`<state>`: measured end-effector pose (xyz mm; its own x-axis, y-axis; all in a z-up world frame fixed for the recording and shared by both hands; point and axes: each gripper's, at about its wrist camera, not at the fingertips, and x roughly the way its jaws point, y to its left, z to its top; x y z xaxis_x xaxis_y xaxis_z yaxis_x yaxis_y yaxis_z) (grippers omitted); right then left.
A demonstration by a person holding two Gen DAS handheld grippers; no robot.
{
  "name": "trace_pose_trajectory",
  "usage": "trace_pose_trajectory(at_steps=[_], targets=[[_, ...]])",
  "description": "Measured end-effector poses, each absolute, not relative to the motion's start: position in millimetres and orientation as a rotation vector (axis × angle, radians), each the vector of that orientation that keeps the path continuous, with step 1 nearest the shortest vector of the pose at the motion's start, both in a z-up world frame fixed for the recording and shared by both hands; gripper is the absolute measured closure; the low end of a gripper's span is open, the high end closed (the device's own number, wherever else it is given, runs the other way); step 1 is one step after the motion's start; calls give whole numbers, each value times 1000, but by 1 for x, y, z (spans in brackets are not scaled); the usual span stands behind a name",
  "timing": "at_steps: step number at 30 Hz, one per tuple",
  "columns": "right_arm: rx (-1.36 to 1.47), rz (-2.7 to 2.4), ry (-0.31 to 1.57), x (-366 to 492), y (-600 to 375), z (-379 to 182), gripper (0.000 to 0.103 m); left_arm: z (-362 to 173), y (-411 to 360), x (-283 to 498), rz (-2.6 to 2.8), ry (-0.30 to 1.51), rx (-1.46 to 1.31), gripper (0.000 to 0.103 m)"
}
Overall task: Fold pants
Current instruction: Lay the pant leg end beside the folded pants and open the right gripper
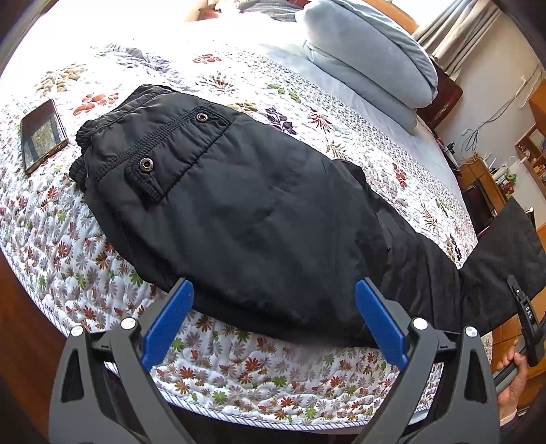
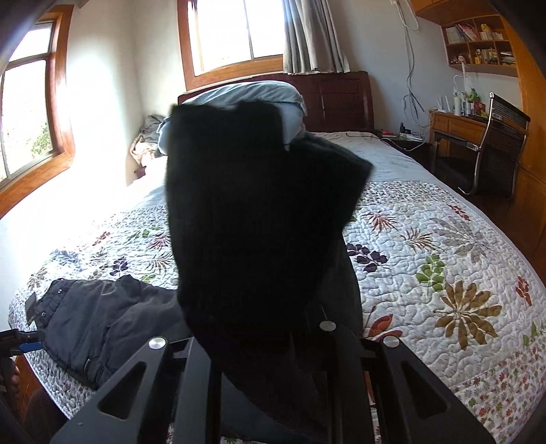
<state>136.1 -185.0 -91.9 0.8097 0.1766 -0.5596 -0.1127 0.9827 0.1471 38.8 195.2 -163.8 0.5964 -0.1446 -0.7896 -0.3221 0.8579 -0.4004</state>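
One pair of black pants (image 1: 239, 205) across a floral quilt (image 1: 259, 379), waistband end toward 10 o'clock in the left view, leg end running off to 4 o'clock and lifted clear of the bed; two metal snaps (image 1: 146, 165) on the pocket flaps, the second at 1 o'clock from the first; one phone (image 1: 41, 133) flat on the quilt at 9 o'clock from the waistband, just beside it, not touching. Left gripper (image 1: 273, 307) hovering over the near edge of the pants with two blue fingers (image 1: 167, 321) spread wide, nothing between them. Right gripper (image 2: 259, 345) clenched on the leg end, fingertips hidden under the dark cloth; fabric draped forward and up from the jaws, covering the middle of the right view. One hand (image 1: 515, 379) around the right handle at 4 o'clock in the left view. One blue folded duvet (image 1: 368, 54) at 1 o'clock near the headboard; two windows (image 2: 235, 30) at 10 and 12 o'clock in the right view; one chair (image 2: 494, 147) at 2 o'clock beside a desk.
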Motion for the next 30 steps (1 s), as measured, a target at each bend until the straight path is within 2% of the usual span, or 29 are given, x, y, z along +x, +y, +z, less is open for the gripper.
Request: trace_pose_trajectory(at_steps=[18,21,22,25,27,28,30], targets=[[-205,300,759,127,-81,-164,85,-175,195,41,104,960,-563,7],[-243,299,768,125,-74,-172,81,-176,194,43,101,967,-566,7],[-245,306,773,125,-73,-174,78,-177,194,44,98,970,-569,7],[-247,345,798,124,-71,-179,54,-178,191,45,92,975,-564,7],[-254,369,804,117,-69,-179,48,-178,190,46,90,976,-560,7],[-241,393,817,112,-67,-179,40,-178,189,47,89,977,-560,7],[-195,439,835,103,-68,-177,38,-179,188,47,88,981,-562,7]])
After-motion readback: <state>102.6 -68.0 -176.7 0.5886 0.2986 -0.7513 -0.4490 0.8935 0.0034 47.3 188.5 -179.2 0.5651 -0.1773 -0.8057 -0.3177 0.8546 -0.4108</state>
